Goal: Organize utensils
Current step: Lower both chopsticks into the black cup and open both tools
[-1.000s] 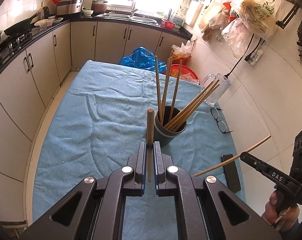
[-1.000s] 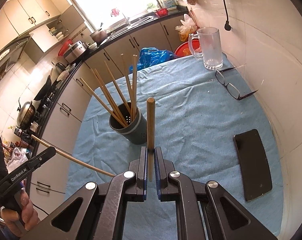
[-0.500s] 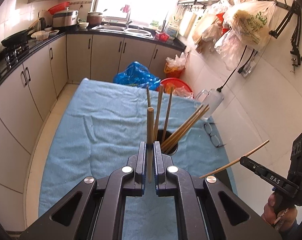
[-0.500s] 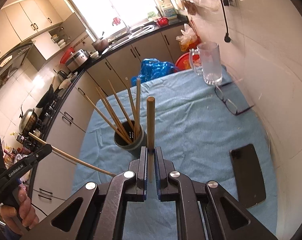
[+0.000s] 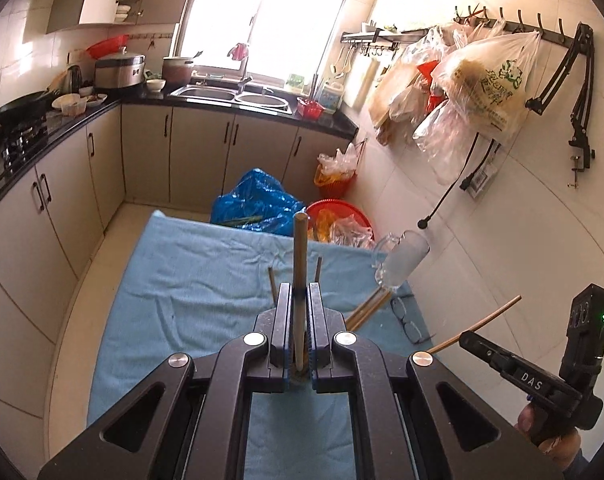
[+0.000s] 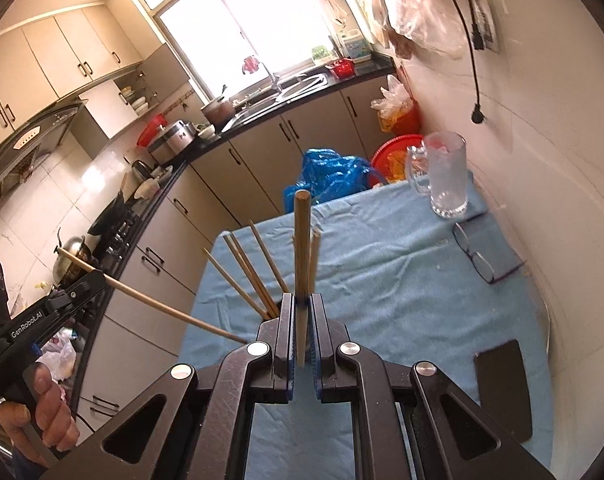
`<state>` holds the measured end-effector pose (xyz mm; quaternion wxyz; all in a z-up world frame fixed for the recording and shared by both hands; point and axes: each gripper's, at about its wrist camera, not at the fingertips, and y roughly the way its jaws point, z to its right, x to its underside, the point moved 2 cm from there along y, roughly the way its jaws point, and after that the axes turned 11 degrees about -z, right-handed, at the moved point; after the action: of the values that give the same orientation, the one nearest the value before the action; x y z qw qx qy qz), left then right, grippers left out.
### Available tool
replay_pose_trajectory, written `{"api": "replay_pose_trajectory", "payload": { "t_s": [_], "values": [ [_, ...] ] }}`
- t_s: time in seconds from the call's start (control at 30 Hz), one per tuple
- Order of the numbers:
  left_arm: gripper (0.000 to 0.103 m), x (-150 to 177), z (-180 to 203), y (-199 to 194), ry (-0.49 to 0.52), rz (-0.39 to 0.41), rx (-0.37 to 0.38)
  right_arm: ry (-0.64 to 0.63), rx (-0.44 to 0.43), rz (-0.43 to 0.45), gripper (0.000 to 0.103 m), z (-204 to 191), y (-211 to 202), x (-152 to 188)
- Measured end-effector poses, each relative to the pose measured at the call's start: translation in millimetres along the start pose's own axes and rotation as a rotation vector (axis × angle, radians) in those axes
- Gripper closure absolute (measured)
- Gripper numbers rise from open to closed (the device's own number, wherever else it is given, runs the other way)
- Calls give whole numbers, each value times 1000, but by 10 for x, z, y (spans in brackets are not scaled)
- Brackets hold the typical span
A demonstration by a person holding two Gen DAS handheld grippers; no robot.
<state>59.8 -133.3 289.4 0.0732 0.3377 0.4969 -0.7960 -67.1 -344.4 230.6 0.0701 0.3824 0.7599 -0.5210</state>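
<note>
Each gripper is shut on one wooden chopstick. My left gripper [image 5: 299, 292] holds its chopstick [image 5: 299, 264] upright between the jaws; it also shows in the right wrist view [image 6: 81, 286], at the left, with the chopstick [image 6: 161, 306] slanting towards the holder. My right gripper [image 6: 300, 300] holds its chopstick [image 6: 302, 248] upright; it shows in the left wrist view [image 5: 468, 340], at the right. The utensil holder is hidden behind the jaws in both views; only the several chopsticks [image 6: 245, 272] standing in it show, also in the left wrist view [image 5: 368, 306].
A blue cloth [image 6: 382, 280] covers the table. On it stand a glass mug [image 6: 446, 176], eyeglasses [image 6: 474, 258] and a black phone [image 6: 502, 384] near the wall. A blue bag [image 5: 253, 204] and red basin [image 5: 338, 220] sit beyond the far edge. Cabinets line the left.
Both grippers have risen and tilted up. The holder has dropped behind the jaws in both views. Each gripper still holds its chopstick.
</note>
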Motion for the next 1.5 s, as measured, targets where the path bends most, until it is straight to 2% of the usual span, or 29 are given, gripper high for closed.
{"api": "replay_pose_trajectory", "payload": {
  "t_s": [0.37,0.67,0.97,1.5],
  "values": [
    [97,-80,12,440,-8,-49,-1,-21,19,-1,96,-157,313,-271],
    [97,61,-100,870,-25,-124,-8,-2,68,-79,96,-38,794,-215],
    [97,188,-192,1139,-16,-170,-25,20,79,-148,96,82,1160,-151],
    [96,250,-355,1375,-27,-194,-82,16,90,-175,96,107,1336,-155]
  ]
}}
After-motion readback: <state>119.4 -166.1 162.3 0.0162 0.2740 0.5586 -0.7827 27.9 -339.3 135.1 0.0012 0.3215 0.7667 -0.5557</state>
